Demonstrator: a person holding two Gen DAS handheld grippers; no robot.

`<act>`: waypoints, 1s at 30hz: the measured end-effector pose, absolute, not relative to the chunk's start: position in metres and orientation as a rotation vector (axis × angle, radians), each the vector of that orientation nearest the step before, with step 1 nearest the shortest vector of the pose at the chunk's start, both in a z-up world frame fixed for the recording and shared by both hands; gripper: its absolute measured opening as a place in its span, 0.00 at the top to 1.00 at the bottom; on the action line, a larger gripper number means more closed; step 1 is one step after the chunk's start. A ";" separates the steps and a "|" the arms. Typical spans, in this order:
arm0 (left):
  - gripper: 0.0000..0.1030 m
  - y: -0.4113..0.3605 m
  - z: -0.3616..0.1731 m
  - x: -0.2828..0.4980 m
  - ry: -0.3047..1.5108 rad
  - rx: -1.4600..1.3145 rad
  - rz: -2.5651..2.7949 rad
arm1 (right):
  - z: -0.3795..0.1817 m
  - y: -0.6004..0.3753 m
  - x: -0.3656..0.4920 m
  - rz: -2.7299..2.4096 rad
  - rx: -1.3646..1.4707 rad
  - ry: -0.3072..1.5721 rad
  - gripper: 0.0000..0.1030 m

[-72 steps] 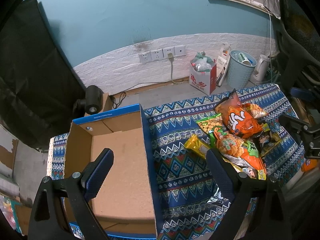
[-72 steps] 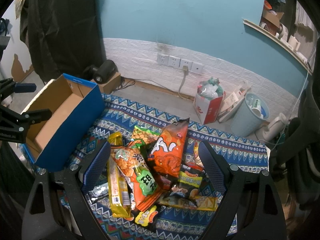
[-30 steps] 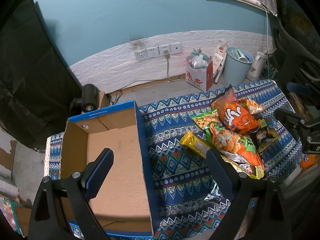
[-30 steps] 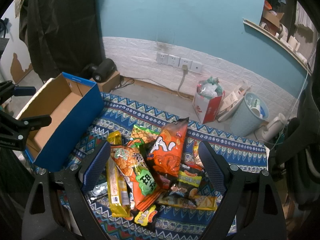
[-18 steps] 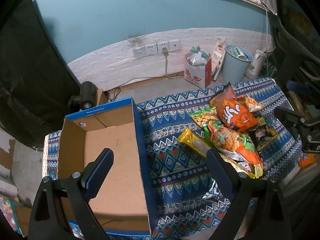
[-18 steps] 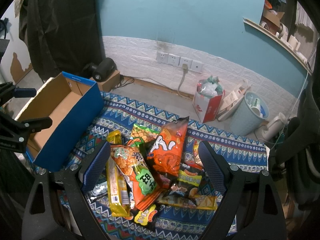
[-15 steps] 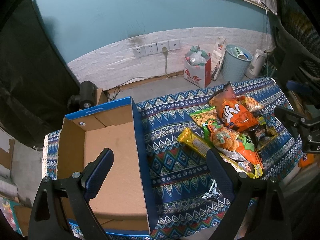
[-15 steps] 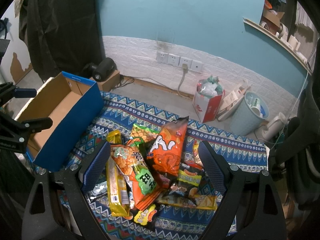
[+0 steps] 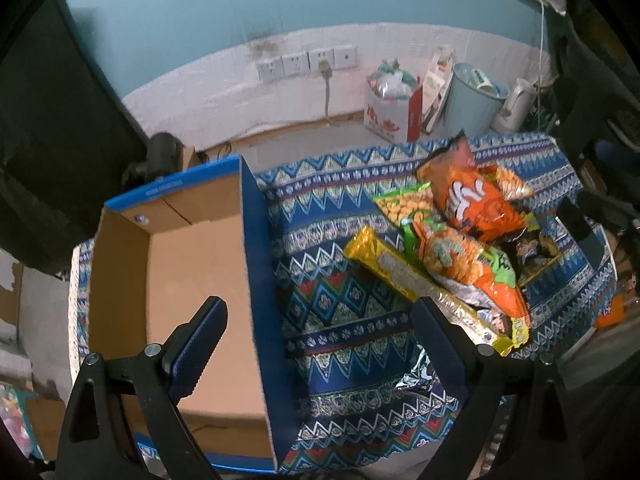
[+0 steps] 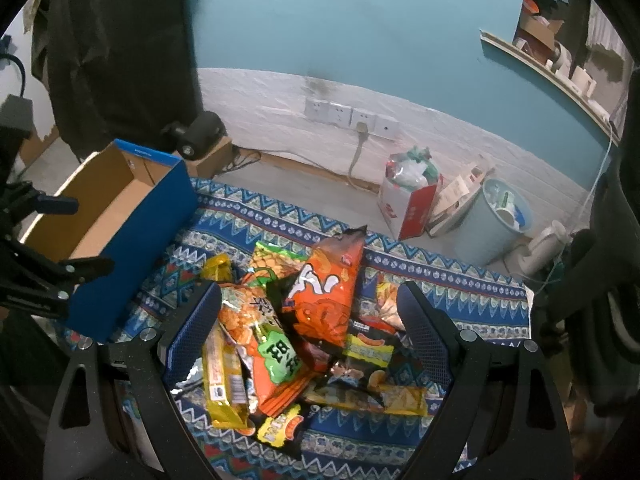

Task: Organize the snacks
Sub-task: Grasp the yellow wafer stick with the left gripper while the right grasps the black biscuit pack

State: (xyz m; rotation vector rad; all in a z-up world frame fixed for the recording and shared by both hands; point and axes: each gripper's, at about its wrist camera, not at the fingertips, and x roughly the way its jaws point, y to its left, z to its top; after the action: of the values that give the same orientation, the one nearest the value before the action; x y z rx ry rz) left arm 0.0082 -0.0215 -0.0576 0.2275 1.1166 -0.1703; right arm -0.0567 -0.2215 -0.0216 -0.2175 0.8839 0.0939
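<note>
Gaping wide, both sets of jaws — left gripper [image 9: 318, 314] over box [image 9: 256, 264], right gripper [image 10: 308, 304] apparently clear above snack pile [image 10: 304, 328] — gripping nothing.

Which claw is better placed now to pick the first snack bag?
Probably the right claw: open, hanging directly over the snack pile. The left claw, also open, faces the box wall, with the pile off to its right.

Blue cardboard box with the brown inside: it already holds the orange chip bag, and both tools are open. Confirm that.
Not right. The blue cardboard box holds nothing; the left wrist view shows its bare floor. The orange chip bag lies in the snack pile on the patterned cloth. Both tools, left tool and right tool, are open.
</note>
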 end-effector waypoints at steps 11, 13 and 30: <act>0.08 -0.054 -0.104 0.017 1.239 0.293 -0.176 | -0.041 -0.259 -0.049 0.011 -0.178 0.958 0.15; 0.08 -0.059 -0.117 0.021 1.284 0.285 -0.181 | -0.046 -0.265 -0.048 0.002 -0.162 0.975 0.15; 0.08 -0.089 -0.168 0.042 1.484 0.097 -0.197 | -0.103 -0.304 -0.041 -0.055 -0.136 1.115 0.15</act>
State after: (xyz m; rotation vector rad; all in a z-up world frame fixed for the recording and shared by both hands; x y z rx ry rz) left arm 0.0421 -0.0892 -0.1680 0.0967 1.4841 -0.1971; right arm -0.0411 -0.3041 -0.1028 -0.1360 1.1154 -0.0546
